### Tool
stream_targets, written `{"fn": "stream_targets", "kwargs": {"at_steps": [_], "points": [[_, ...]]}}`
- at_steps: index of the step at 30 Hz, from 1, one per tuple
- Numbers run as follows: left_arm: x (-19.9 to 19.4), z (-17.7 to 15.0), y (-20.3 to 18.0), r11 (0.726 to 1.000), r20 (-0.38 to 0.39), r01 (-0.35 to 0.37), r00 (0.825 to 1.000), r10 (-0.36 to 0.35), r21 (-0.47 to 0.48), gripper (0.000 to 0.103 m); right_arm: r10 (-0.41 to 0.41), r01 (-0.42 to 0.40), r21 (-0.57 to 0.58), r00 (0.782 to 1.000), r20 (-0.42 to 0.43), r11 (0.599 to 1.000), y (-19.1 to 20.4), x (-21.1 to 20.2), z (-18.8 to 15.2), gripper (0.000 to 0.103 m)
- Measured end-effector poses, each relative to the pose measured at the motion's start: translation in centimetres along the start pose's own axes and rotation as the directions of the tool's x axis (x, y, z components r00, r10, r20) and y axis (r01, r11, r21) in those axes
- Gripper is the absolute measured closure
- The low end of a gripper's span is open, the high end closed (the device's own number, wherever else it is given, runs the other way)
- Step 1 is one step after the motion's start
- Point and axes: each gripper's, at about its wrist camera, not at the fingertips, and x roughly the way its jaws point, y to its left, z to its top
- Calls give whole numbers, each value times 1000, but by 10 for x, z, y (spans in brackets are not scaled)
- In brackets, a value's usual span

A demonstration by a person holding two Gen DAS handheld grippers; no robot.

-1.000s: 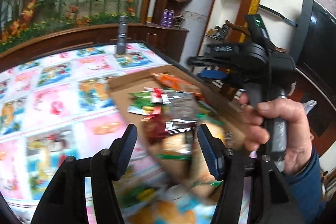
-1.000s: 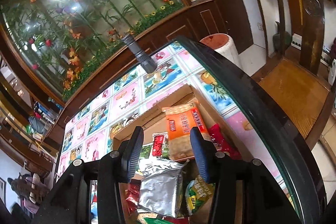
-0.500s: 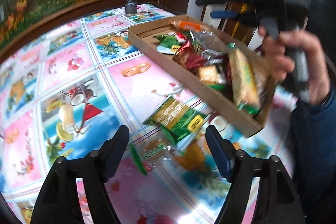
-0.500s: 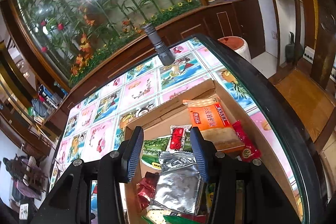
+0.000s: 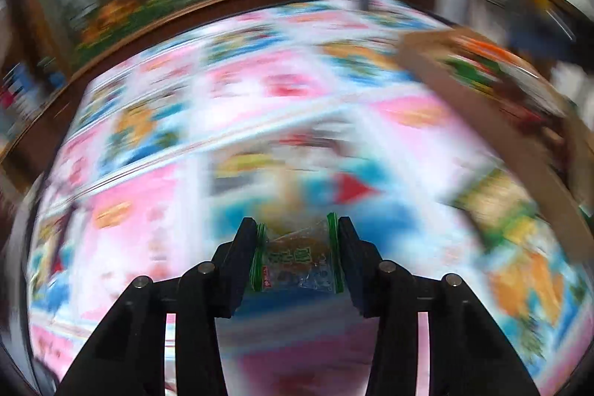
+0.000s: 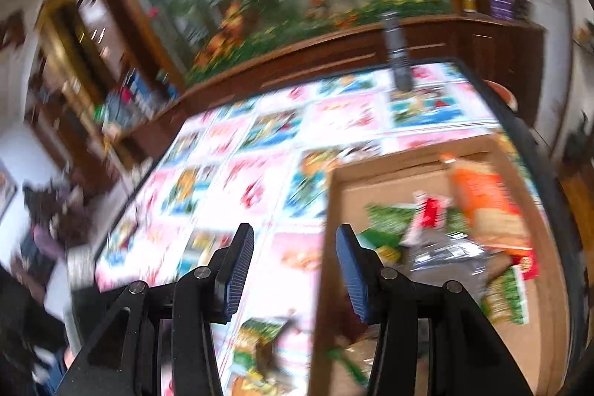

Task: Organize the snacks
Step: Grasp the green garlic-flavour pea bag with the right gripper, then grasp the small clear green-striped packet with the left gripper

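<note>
My left gripper [image 5: 297, 229] is shut on a small clear snack packet with green edges [image 5: 297, 262], held above the patterned table. The left wrist view is blurred by motion. A green snack bag [image 5: 493, 203] lies on the table near the cardboard box [image 5: 482, 114], which holds several snack packets. In the right wrist view my right gripper [image 6: 295, 240] is open and empty, above the left wall of the cardboard box [image 6: 323, 247]. An orange packet [image 6: 482, 203] and a silver packet [image 6: 445, 258] lie inside it. A green bag [image 6: 256, 336] lies on the table below the gripper.
The table has a bright pink and blue picture cloth [image 6: 260, 180]. A dark cylinder [image 6: 397, 58] stands at its far edge. A wooden counter with a flower mural [image 6: 297, 6] runs behind. A chair seat [image 6: 579, 188] is at the right.
My left gripper dropped to the table and closed on the small clear packet, and is swinging fast. My right gripper moved left and lower over the box's left wall.
</note>
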Motion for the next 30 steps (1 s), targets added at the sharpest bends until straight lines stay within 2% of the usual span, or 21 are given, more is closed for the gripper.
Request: {"fn": "stream_targets", "kwargs": {"at_steps": [4,6,8,10,14,16,17,20,23,25,27,30], "points": [[6,0,44,988,-27,-38,999,35,-148,60,1,-12,-95,993,-116,995,29,24,-16,53],[2,1,62,976,-15,0,1000,-4,-216,60,-44,14,-173,984,-170,985,44,34,-25,49],[-6,2,76,962,21,43,999,-38,-270,59,-88,46,-202,975,-204,978,47,41,-31,49],[-12,5,82,956,51,63,997,-50,-287,53,-126,66,-231,959,-252,971,47,49,-36,49],[-23,5,90,957,88,84,994,-61,-277,50,-123,31,-283,942,-313,958,53,59,-49,49],[-26,5,94,961,94,85,994,-62,-264,39,-167,54,-323,928,-332,945,58,64,-56,49],[-26,5,98,960,93,93,993,-71,-266,37,-179,57,-336,922,-344,940,59,68,-59,49],[-27,3,106,955,85,115,992,-95,-275,35,-180,39,-366,916,-358,930,62,74,-66,60],[-24,2,107,960,67,126,991,-112,-251,31,-135,9,-355,934,-331,935,64,71,-64,64],[-19,1,102,964,30,140,990,-137,-227,20,-99,-5,-325,948,-302,946,65,68,-60,64],[-14,-1,95,964,-1,158,987,-162,-214,20,-54,-19,-279,966,-254,960,64,61,-53,64],[-13,-2,77,983,0,109,994,-110,-151,20,9,-51,-253,986,-165,966,64,45,-45,64]]}}
